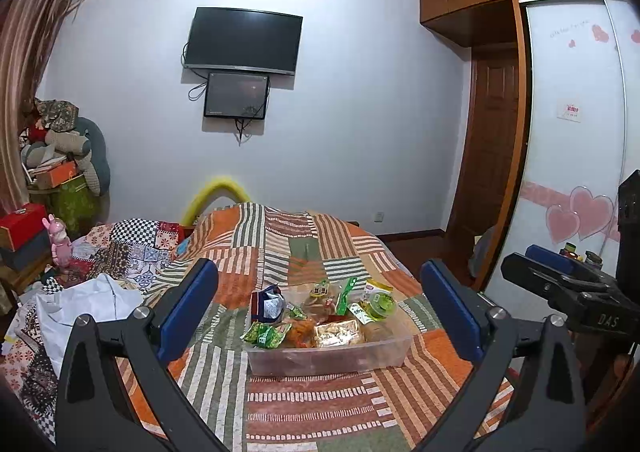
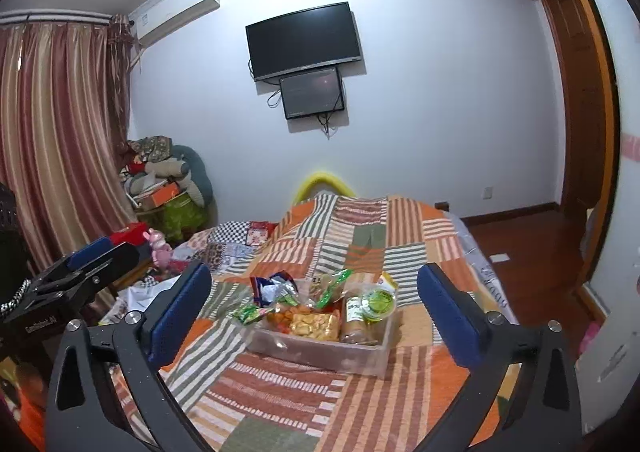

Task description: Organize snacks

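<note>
Clear plastic forms the shallow bin (image 1: 328, 362) that sits on the bed (image 1: 304, 408), resting on a patchwork quilt (image 2: 280, 392) of orange, green and white stripes. Snacks fill it above the rim: a blue and white packet (image 1: 267, 304) at its far left corner, a green packet (image 1: 264, 333) hanging over the left edge, an orange bag (image 1: 301, 333) beside a golden pack of biscuits (image 1: 338, 333), and a round green-lidded cup (image 1: 379, 304) toward the right end.

From the left wrist view, the left gripper (image 1: 320, 308) has its fingers (image 1: 188, 308) spread wide, with nothing between the blue pads. The bin lies ahead of and below the fingertips, roughly centred in the gap between them, and neither pad touches it.

From the right wrist view, the right gripper (image 2: 316, 312) is likewise spread wide and holds nothing. Its fingers (image 2: 450, 316) frame the same bin (image 2: 320, 356), which sits forward of the tips and apart from both, a little nearer the left pad than the right.

Each gripper shows at the edge of the other's view, off to the side of the bin and clear of it. On the wall beyond the bed hang a dark television (image 1: 243, 39) and a smaller screen (image 1: 236, 95) just under it.
</note>
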{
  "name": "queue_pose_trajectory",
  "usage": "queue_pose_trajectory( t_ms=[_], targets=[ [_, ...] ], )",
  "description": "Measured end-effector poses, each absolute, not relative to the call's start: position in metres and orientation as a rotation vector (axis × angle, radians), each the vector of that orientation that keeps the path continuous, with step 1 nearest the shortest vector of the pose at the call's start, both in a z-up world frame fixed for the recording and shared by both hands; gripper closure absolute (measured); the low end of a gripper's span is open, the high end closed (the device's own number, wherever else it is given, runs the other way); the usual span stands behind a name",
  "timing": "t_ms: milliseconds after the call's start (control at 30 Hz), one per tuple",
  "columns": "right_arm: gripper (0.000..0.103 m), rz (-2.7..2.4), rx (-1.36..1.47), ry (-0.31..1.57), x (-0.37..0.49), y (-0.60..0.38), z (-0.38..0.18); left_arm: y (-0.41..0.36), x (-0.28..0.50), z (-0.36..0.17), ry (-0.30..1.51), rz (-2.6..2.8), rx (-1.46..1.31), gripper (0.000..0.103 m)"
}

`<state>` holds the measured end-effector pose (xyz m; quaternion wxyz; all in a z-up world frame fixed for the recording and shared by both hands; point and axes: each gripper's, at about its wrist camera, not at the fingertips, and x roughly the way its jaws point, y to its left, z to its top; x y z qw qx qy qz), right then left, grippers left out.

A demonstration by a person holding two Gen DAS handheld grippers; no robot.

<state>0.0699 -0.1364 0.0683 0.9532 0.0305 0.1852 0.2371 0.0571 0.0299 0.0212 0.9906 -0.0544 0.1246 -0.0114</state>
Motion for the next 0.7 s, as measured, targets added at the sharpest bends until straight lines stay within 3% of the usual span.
queue_pose_trajectory(
  t_ms=[700],
  targets=[
    [0.0,0.472,0.034,0.371,0.058,-0.136,0.067,0.016,0.054,0.016,0.252,-0.026,-0.071,0.0]
  ],
)
